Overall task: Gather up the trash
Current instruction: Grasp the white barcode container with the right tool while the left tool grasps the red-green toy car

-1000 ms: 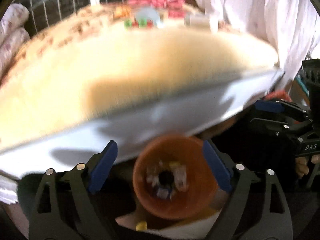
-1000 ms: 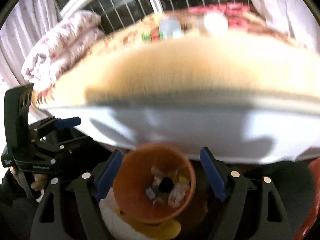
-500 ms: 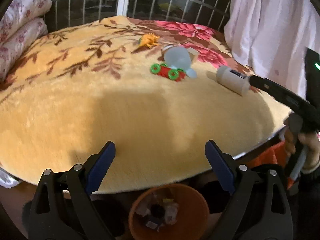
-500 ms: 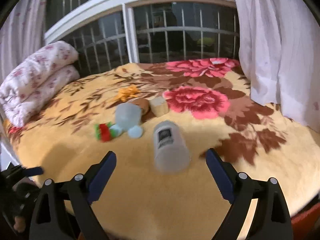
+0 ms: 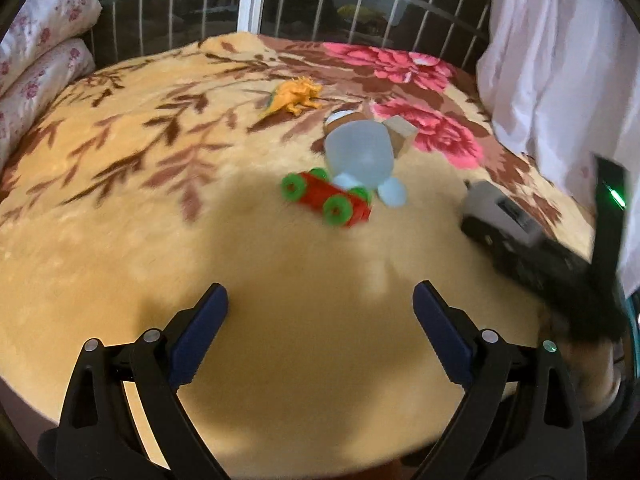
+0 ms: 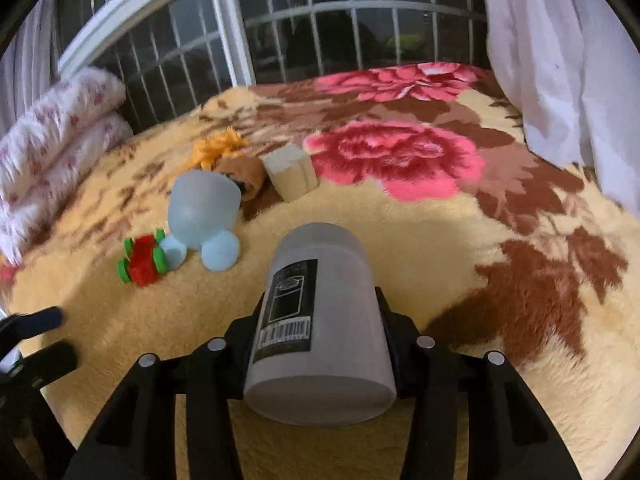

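The grey plastic cup (image 6: 320,320) lies on its side on the flowered blanket (image 6: 440,240), at six o'clock from the wooden block (image 6: 290,174). The right gripper (image 6: 320,312) is closing its jaws on the cup's sides. The left gripper (image 5: 320,320) stands wide and empty; the toy car (image 5: 326,198) lies at its twelve o'clock.

Floral-blanketed bed (image 5: 120,216); toys, cup (image 6: 320,312)

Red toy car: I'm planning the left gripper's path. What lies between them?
Only bare yellow blanket separates the left gripper from the red toy car, shown in the left wrist view.
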